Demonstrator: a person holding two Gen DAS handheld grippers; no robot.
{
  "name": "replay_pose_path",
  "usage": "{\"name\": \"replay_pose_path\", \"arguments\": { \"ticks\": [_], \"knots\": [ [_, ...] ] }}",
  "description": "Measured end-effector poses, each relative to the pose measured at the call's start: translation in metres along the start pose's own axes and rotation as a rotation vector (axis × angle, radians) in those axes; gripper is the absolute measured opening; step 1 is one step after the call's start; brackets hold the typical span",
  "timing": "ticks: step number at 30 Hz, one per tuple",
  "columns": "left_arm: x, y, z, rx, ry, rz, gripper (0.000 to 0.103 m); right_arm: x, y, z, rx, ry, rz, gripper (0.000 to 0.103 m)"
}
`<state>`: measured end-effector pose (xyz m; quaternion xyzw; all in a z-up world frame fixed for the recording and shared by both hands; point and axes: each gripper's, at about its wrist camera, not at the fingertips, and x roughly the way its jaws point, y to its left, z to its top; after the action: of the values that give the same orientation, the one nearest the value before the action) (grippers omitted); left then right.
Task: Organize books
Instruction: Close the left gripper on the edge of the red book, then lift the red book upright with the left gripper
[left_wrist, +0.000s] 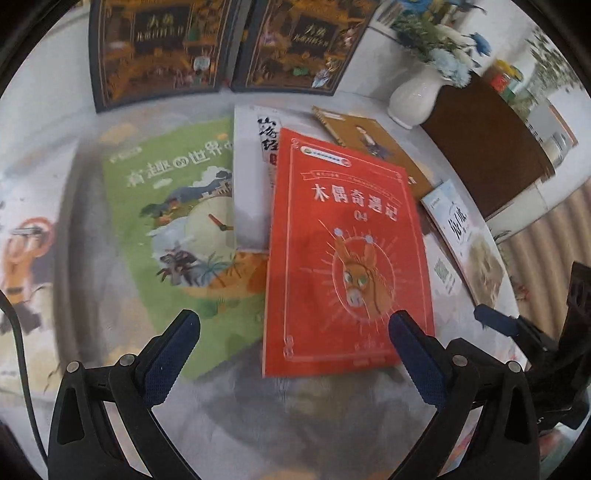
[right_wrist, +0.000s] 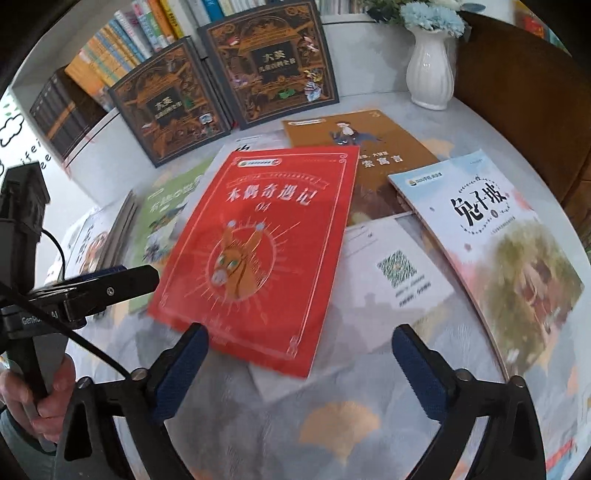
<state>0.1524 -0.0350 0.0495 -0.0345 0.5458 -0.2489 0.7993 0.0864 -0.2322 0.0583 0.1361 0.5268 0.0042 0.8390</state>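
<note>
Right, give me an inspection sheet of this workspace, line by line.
Surface: table with a pale patterned cloth.
Job's things: red book lies on top, overlapping the green book, a white book and the brown book; pale blue book lies to its right. Two dark books stand upright at the back.
Clutter: white card with a square code; white vase of flowers.
Grippers: left tool and right tool both open, holding nothing, above the red book's near edge.
Cables: black cable by the left tool.
Surroundings: shelf of books behind; brown chair back.
</note>
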Motion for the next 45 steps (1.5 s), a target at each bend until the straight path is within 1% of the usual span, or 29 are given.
{"name": "replay_pose_path", "arguments": {
  "ticks": [3, 5, 6, 7, 8, 9, 12, 13, 15, 16, 17, 19, 20, 24, 26, 29, 33, 36, 39, 41, 43, 45],
  "knots": [
    [0.009, 0.009, 0.006, -0.045, 0.024, -0.033, 0.094, 0.010, -0.010, 0.008, 0.034, -0.004, -0.002, 0.096],
    [0.014, 0.012, 0.008, -0.057, 0.033, -0.043, 0.087, 0.018, -0.017, 0.015, 0.060, 0.000, 0.007, 0.096],
    [0.017, 0.011, 0.010, -0.052, 0.043, -0.041, 0.081, 0.021, -0.019, 0.018, 0.068, 0.001, 0.014, 0.095],
    [0.021, 0.010, 0.011, -0.043, 0.056, -0.041, 0.077, 0.024, -0.020, 0.020, 0.072, -0.001, 0.017, 0.090],
    [0.024, 0.008, 0.011, -0.035, 0.064, -0.047, 0.074, 0.027, -0.019, 0.023, 0.070, 0.000, 0.011, 0.087],
    [0.027, 0.008, 0.012, -0.031, 0.071, -0.052, 0.071, 0.031, -0.018, 0.025, 0.064, 0.003, 0.006, 0.082],
    [0.031, 0.003, 0.014, -0.001, 0.070, -0.038, 0.069, 0.044, -0.012, 0.030, 0.037, 0.025, -0.011, 0.069],
    [0.032, 0.002, 0.015, 0.007, 0.072, -0.040, 0.066, 0.049, -0.011, 0.031, 0.032, 0.039, -0.011, 0.067],
    [0.035, 0.000, 0.017, 0.013, 0.079, -0.068, 0.064, 0.052, -0.006, 0.032, 0.009, 0.043, 0.006, 0.065],
    [0.036, -0.002, 0.017, 0.015, 0.084, -0.087, 0.064, 0.053, -0.004, 0.032, 0.000, 0.051, 0.022, 0.062],
    [0.036, -0.004, 0.016, 0.016, 0.090, -0.106, 0.064, 0.053, 0.000, 0.032, -0.010, 0.063, 0.027, 0.062],
    [0.035, -0.007, 0.012, 0.022, 0.087, -0.105, 0.064, 0.052, 0.003, 0.030, -0.034, 0.069, 0.009, 0.062],
    [0.032, -0.007, 0.008, 0.020, 0.084, -0.111, 0.064, 0.052, 0.003, 0.028, -0.040, 0.083, 0.016, 0.062],
    [0.021, -0.003, -0.015, -0.035, 0.085, -0.188, 0.064, 0.043, 0.001, 0.017, -0.036, 0.112, 0.061, 0.062],
    [0.013, -0.002, -0.033, -0.044, 0.087, -0.202, 0.064, 0.037, 0.006, 0.008, -0.045, 0.126, 0.077, 0.062],
    [0.000, 0.002, -0.069, -0.063, 0.105, -0.194, 0.064, 0.031, 0.021, -0.014, -0.085, 0.149, 0.093, 0.063],
    [-0.020, 0.017, -0.122, -0.125, 0.112, -0.175, 0.064, 0.026, 0.048, -0.045, -0.153, 0.183, 0.130, 0.063],
    [-0.035, 0.034, -0.149, -0.189, 0.095, -0.167, 0.054, 0.029, 0.065, -0.060, -0.186, 0.207, 0.142, 0.063],
    [-0.046, 0.050, -0.163, -0.247, 0.090, -0.164, 0.046, 0.033, 0.070, -0.073, -0.180, 0.240, 0.163, 0.062],
    [-0.048, 0.056, -0.169, -0.265, 0.092, -0.160, 0.044, 0.027, 0.070, -0.082, -0.199, 0.232, 0.139, 0.062],
    [-0.047, 0.054, -0.173, -0.251, 0.105, -0.154, 0.044, 0.021, 0.069, -0.092, -0.223, 0.220, 0.098, 0.058],
    [-0.047, 0.044, -0.174, -0.208, 0.113, -0.118, 0.044, 0.019, 0.064, -0.103, -0.216, 0.216, 0.081, 0.053]
  ]
}}
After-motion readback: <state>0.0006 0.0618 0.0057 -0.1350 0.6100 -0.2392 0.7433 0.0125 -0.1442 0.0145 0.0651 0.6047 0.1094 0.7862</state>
